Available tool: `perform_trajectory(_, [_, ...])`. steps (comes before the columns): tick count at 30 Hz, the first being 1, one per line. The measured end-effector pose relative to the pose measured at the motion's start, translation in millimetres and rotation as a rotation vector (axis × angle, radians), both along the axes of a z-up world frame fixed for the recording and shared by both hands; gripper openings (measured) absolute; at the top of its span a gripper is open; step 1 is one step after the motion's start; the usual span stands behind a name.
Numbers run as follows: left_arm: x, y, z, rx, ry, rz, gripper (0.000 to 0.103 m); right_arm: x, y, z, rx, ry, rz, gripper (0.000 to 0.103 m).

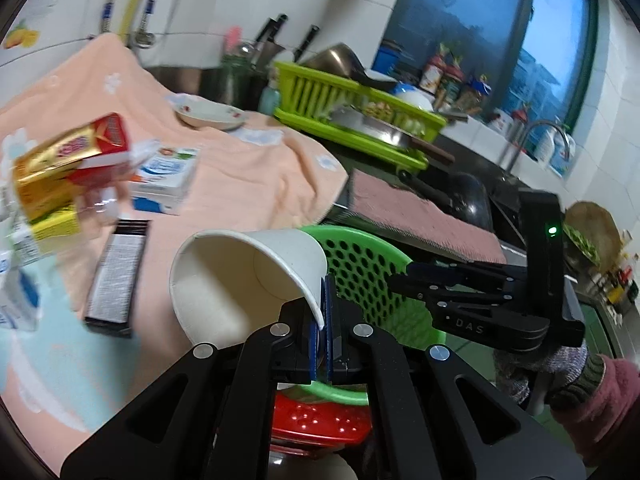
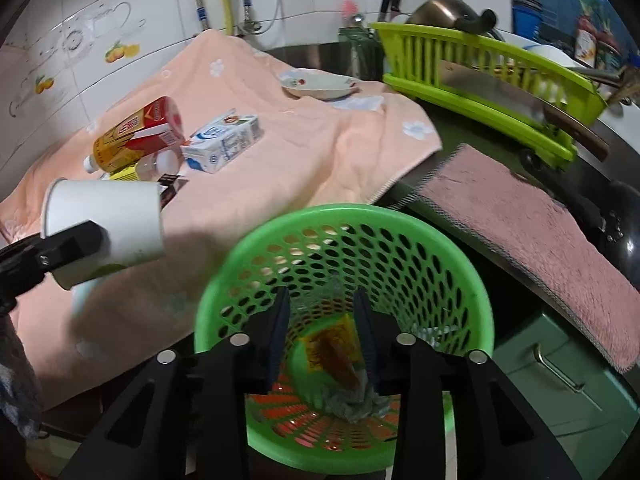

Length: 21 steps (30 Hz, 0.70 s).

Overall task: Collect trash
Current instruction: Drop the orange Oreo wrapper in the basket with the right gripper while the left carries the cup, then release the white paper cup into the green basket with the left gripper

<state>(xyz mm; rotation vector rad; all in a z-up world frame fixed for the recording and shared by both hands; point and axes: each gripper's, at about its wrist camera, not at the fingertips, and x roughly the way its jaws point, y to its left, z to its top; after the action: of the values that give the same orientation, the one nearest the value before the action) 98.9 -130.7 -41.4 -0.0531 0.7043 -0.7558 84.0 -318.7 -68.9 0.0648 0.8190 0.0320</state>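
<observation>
Pinching the rim of a white paper cup [image 1: 244, 284], the left gripper [image 1: 325, 312] holds it tipped on its side, just beside the green perforated basket [image 1: 360, 264]. Over the basket's mouth, the right gripper [image 2: 322, 320] stands with its jaws parted and nothing between them; a yellow wrapper [image 2: 332, 344] lies below inside. A gloved hand [image 1: 576, 376] grips the right tool, angled downward. Cartons [image 2: 224, 144] rest on the peach towel [image 2: 304, 148].

Dim indoor light, motion blur, fisheye-warped edges
</observation>
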Motion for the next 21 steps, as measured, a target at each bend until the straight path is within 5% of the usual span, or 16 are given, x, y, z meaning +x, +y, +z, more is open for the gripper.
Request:
perform_trajectory(10, [15,-47,-33,0.033,0.103,-0.073,0.002,-16,-25,9,0.001,-0.042,-0.058,0.052])
perform_trajectory(16, [19,-61,-53,0.050,0.155,-0.098,0.009,-21,-33,11,0.002,-0.049,-0.075,0.054])
perform_trajectory(21, [16,-61,-59,0.042,0.170,-0.101,0.042,-20,-31,12,0.004,-0.055,-0.070,0.055])
